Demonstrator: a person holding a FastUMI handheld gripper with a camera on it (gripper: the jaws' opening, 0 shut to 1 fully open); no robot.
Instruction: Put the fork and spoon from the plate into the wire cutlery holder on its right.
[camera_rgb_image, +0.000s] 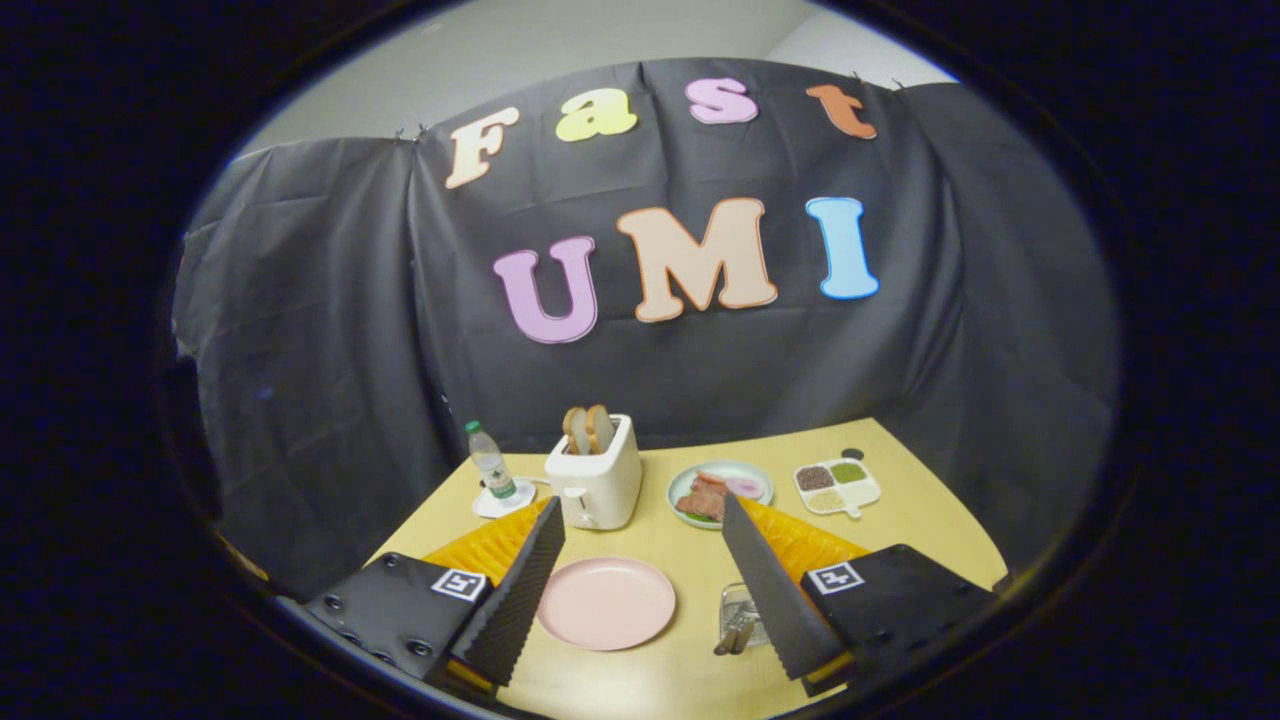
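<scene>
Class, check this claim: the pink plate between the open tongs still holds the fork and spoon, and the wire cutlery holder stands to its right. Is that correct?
Not quite. In the gripper view the pink plate is bare; the cutlery already sits in the wire cutlery holder to its right. The tongs are open, as stated.

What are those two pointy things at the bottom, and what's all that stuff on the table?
Those are the two fingers of a gripper, a grabbing tool that a person holds in a hand. The camera rides on it and looks forward, so you see the fingers from behind. They are open and hold nothing. Between them, on the yellow table, lies a pink plate with nothing on it. To its right stands a wire holder with cutlery already in it, partly hidden behind one finger. Farther off are a toaster with bread, a bottle, a plate of food and a little tray.
</scene>
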